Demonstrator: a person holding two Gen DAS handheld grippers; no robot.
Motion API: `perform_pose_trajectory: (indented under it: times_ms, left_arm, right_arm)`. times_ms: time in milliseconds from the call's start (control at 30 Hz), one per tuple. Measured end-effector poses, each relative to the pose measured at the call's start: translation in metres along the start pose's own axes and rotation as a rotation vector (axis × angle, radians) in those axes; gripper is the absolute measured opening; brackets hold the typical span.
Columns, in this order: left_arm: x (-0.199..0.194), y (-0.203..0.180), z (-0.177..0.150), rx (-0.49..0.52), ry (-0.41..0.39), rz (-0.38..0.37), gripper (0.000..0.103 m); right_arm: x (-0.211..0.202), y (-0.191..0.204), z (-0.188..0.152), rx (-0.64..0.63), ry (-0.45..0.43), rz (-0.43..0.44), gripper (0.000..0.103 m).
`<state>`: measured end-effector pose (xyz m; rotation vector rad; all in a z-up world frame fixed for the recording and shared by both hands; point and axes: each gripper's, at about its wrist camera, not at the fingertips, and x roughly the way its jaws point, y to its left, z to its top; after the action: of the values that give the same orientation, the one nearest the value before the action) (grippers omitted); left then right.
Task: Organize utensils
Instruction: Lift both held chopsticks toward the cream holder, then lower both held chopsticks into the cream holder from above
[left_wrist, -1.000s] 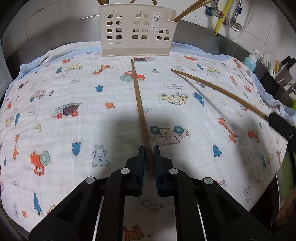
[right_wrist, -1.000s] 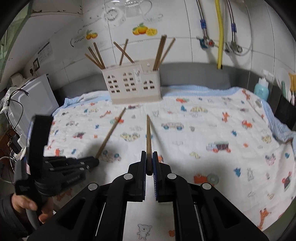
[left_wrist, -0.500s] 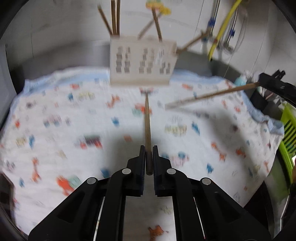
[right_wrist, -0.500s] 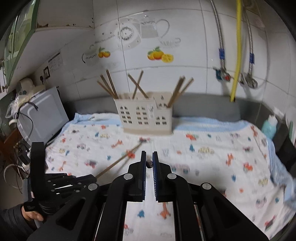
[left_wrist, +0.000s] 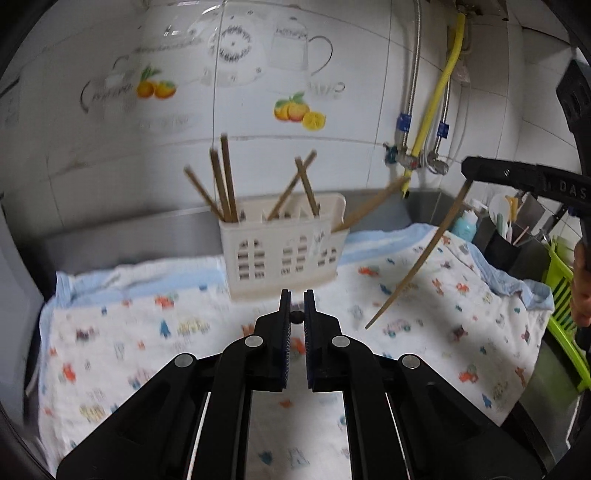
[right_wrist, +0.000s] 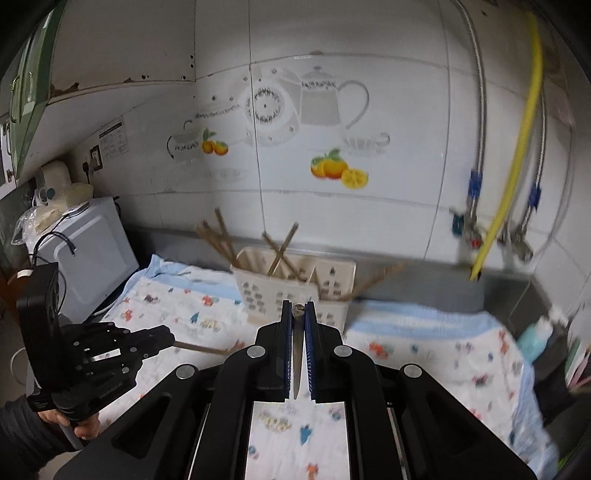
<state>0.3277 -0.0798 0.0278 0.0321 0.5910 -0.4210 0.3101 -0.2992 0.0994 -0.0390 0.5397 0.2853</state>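
A cream utensil holder stands at the back of the patterned cloth, with several wooden chopsticks leaning in it. My left gripper is shut on a chopstick, seen end-on as a dark dot between the pads, and is raised in front of the holder. From the right wrist view this gripper is at the left, its chopstick pointing right. My right gripper is shut on a second chopstick. In the left wrist view this gripper hangs high at the right, its chopstick slanting down.
A microwave stands at the cloth's left end. At the right are a blue bottle, a black cup of utensils and a green rack. A yellow hose and valves hang on the tiled wall behind the holder.
Both grippers have risen off the cloth, each carrying its chopstick, and now look more level at the holder and wall. The right chopstick has swung from lying flat to slanting down.
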Motion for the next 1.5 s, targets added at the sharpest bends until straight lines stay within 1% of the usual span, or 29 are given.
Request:
perform_pose_trajectory:
  times_ms: [167,300,433,533,633,867,1100,1267,1333,1500]
  left_arm:
    - [0.005,-0.003,0.028,0.041,-0.013,0.005,0.005]
    - [0.000,-0.004,0.047,0.066,-0.050,0.008,0.005]
    - [-0.008,-0.005,0.071,0.087,-0.094,0.016,0.005]
    - [-0.012,-0.007,0.090,0.100,-0.122,0.020,0.005]
    - [-0.016,-0.009,0.110,0.104,-0.159,0.025,0.005]
    - [-0.021,-0.019,0.146,0.131,-0.243,0.046,0.005]
    - [-0.016,-0.024,0.176,0.163,-0.310,0.087,0.005]
    - [-0.006,-0.022,0.189,0.159,-0.333,0.119,0.005]
    - [0.002,-0.020,0.191,0.160,-0.340,0.151,0.005]
    - [0.023,-0.006,0.193,0.113,-0.324,0.160,0.005]
  right_arm:
    - [0.006,-0.004,0.046,-0.022,-0.045,-0.040,0.006]
    - [0.008,-0.008,0.081,-0.021,-0.091,-0.063,0.006]
    - [0.018,-0.010,0.102,-0.029,-0.112,-0.097,0.006]
    - [0.032,-0.015,0.109,-0.012,-0.114,-0.102,0.006]
    - [0.051,-0.019,0.108,0.014,-0.091,-0.097,0.006]
    - [0.092,-0.022,0.092,0.009,-0.024,-0.102,0.006]
    - [0.113,-0.027,0.078,0.004,0.020,-0.104,0.006]
    - [0.122,-0.031,0.071,0.007,0.039,-0.095,0.007]
    - [0.125,-0.032,0.068,0.003,0.044,-0.093,0.007]
    - [0.126,-0.031,0.064,0.001,0.042,-0.090,0.007]
